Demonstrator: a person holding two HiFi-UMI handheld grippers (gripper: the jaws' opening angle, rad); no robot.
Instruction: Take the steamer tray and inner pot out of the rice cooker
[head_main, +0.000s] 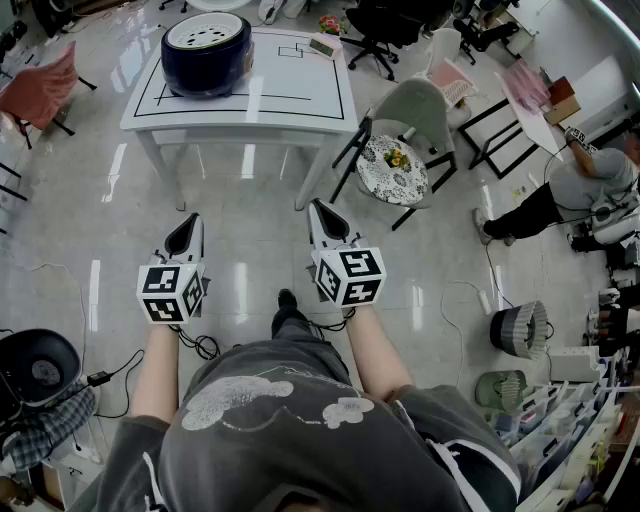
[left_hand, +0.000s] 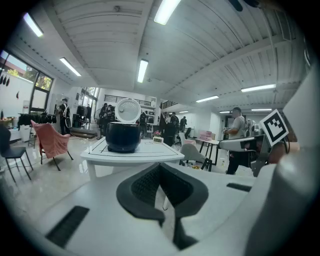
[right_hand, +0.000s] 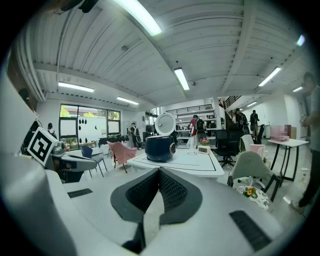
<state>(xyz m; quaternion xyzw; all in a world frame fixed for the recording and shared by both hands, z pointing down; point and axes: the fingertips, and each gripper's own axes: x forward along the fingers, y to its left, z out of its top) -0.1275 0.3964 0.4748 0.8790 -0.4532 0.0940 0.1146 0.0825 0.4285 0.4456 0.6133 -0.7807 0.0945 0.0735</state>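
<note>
Our left gripper (head_main: 188, 225) and right gripper (head_main: 318, 210) have jaws together, empty. The rice cooker (head_main: 205, 50), at the table's (head_main: 300, 100) far-left corner, faces us, lid (left_hand: 127, 110) upright.

A rice cooker (head_main: 206, 52) sits at the tabletop's (head_main: 290, 95) far left corner. A chair (head_main: 405, 140) stands to its right. The left gripper (head_main: 188, 228) and right gripper (head_main: 322, 215) hang side by side, well short of the tabletop.

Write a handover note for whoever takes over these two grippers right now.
Left gripper: shut, empty, over the floor. Right gripper: the same.
Cooker stands on the table, lid up, well ahead of both.
Done: nothing out yet, no tray or pot on the table.
To do: walk up, lift out tray, then pot.
</note>
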